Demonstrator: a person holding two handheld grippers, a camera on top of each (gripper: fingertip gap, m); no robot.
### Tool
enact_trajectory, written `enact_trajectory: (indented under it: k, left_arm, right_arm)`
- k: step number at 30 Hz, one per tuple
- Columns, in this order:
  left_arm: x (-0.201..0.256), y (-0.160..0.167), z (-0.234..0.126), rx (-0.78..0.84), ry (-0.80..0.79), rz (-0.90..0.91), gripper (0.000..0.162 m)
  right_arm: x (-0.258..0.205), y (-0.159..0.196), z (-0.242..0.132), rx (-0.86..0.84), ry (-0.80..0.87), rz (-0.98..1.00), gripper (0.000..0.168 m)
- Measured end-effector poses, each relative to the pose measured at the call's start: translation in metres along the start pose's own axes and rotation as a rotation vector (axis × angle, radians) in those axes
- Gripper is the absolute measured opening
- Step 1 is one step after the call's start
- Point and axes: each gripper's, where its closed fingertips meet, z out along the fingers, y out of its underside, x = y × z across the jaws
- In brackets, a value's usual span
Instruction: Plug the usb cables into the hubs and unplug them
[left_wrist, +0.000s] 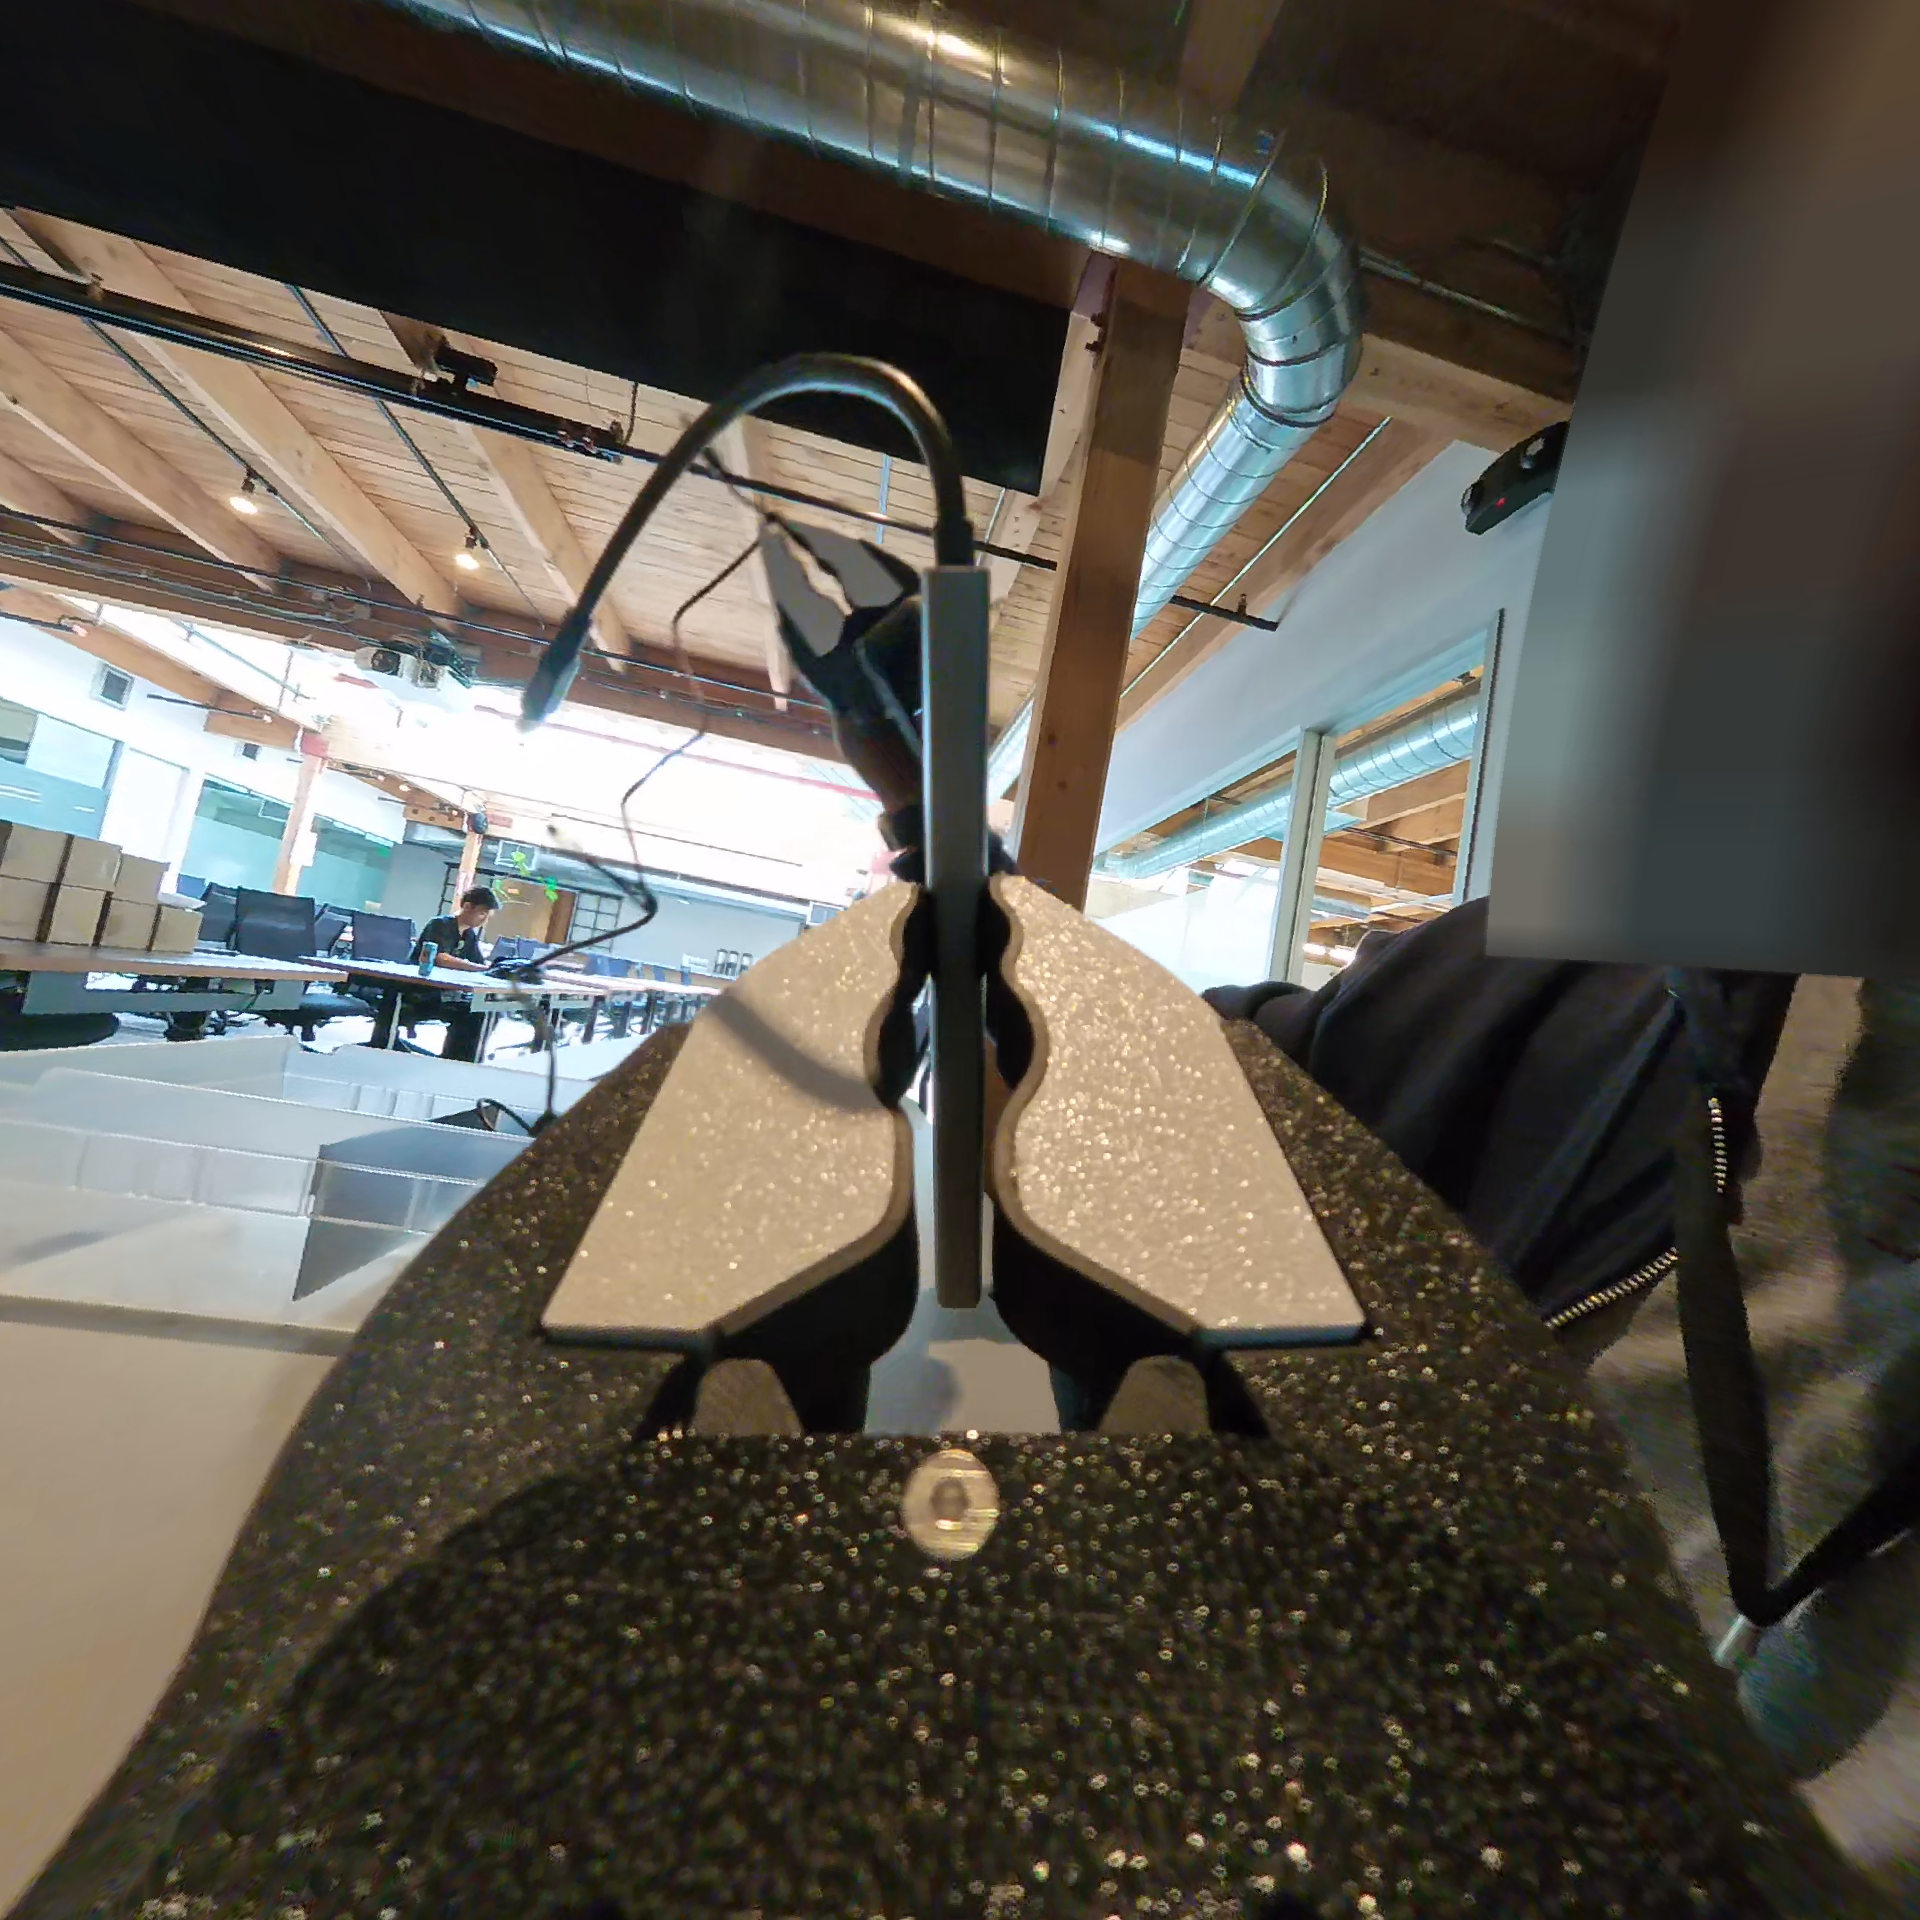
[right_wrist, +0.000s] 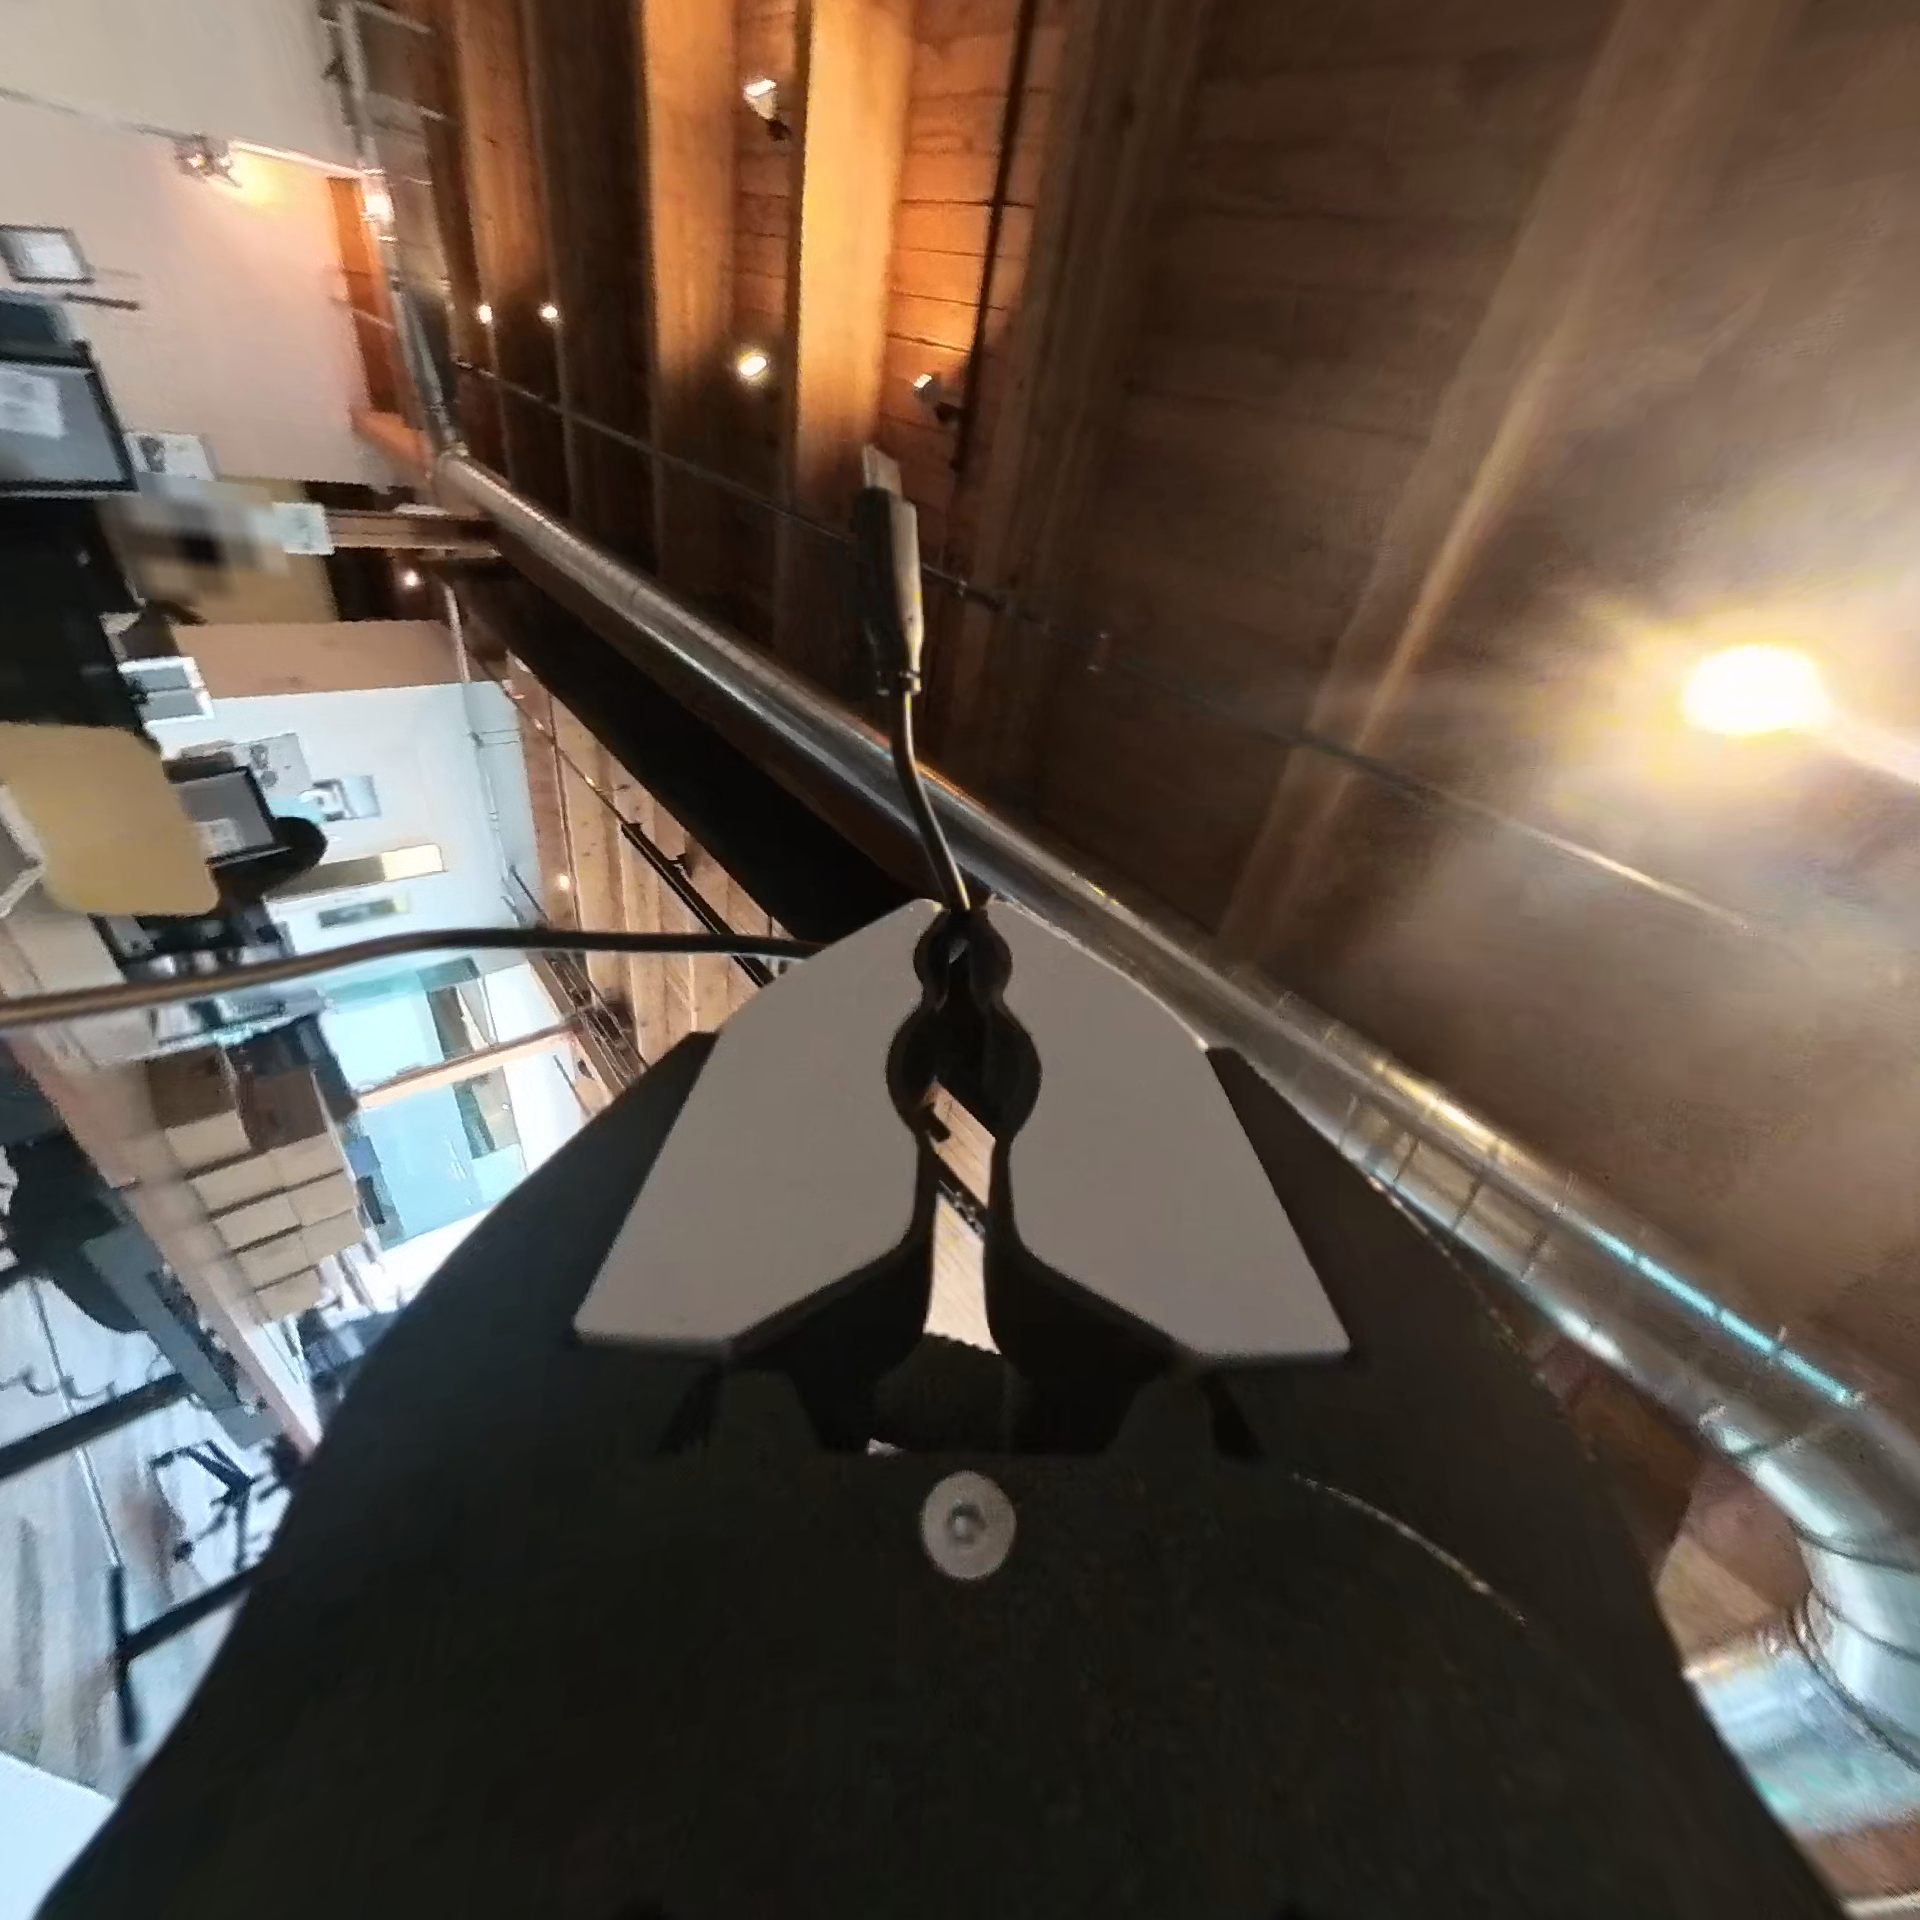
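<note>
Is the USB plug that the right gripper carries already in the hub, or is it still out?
Out. The right gripper pinches the cable, and the plug points into open air, touching no hub.

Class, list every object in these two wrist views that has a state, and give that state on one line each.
Left gripper: shut on the slim grey metal USB hub, held upright.
Slim grey metal USB hub: clamped edge-on; its own black lead arcs over, plug hanging free.
Right gripper: shut on the thin black USB cable.
Thin black USB cable: pinched behind its plug, which is unplugged.
</note>
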Motion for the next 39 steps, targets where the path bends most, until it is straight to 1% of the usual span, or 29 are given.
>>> enact_trajectory:
  k: [3, 5, 7, 9, 12, 15, 18, 21, 25, 30, 34, 39]
  left_arm:
    - [-0.001, -0.005, -0.002, 0.007, -0.014, 0.020, 0.009]
    - [-0.001, -0.008, -0.003, 0.014, -0.026, 0.034, 0.009]
    - [-0.002, -0.013, -0.004, 0.024, -0.041, 0.049, 0.009]
    - [-0.003, -0.019, -0.007, 0.034, -0.061, 0.066, 0.009]
    - [-0.006, -0.028, -0.012, 0.048, -0.098, 0.097, 0.009]
    - [-0.012, -0.034, -0.019, 0.045, -0.142, 0.127, 0.009]
    - [-0.024, -0.037, -0.030, 0.032, -0.205, 0.156, 0.009]
    - [-0.040, -0.040, -0.041, 0.023, -0.270, 0.166, 0.010]
    - [-0.066, -0.046, -0.050, 0.014, -0.351, 0.182, 0.009]
    - [-0.103, -0.042, -0.056, -0.009, -0.410, 0.212, 0.009]
    - [-0.117, -0.030, -0.062, 0.003, -0.403, 0.202, 0.010]
    - [-0.110, -0.006, -0.073, -0.009, -0.395, 0.127, 0.009]
  right_arm:
    - [0.040, -0.001, -0.005, -0.001, 0.032, 0.103, 0.002]
    - [0.060, -0.006, -0.011, 0.019, 0.008, 0.171, 0.003]
    - [0.070, -0.018, -0.020, 0.051, -0.060, 0.232, 0.003]
    - [0.074, -0.038, -0.036, 0.125, -0.144, 0.277, 0.003]
    - [0.062, -0.076, -0.071, 0.253, -0.309, 0.336, 0.003]
    - [0.037, -0.115, -0.111, 0.363, -0.469, 0.399, 0.003]
    - [0.010, -0.152, -0.147, 0.463, -0.576, 0.453, 0.003]
    - [-0.018, -0.183, -0.172, 0.544, -0.657, 0.532, 0.002]
    - [-0.063, -0.217, -0.194, 0.618, -0.773, 0.677, 0.002]
    - [-0.132, -0.244, -0.218, 0.613, -0.904, 0.833, 0.003]
    - [-0.178, -0.259, -0.231, 0.595, -0.920, 0.788, 0.003]
    - [-0.210, -0.273, -0.242, 0.585, -0.914, 0.786, 0.003]
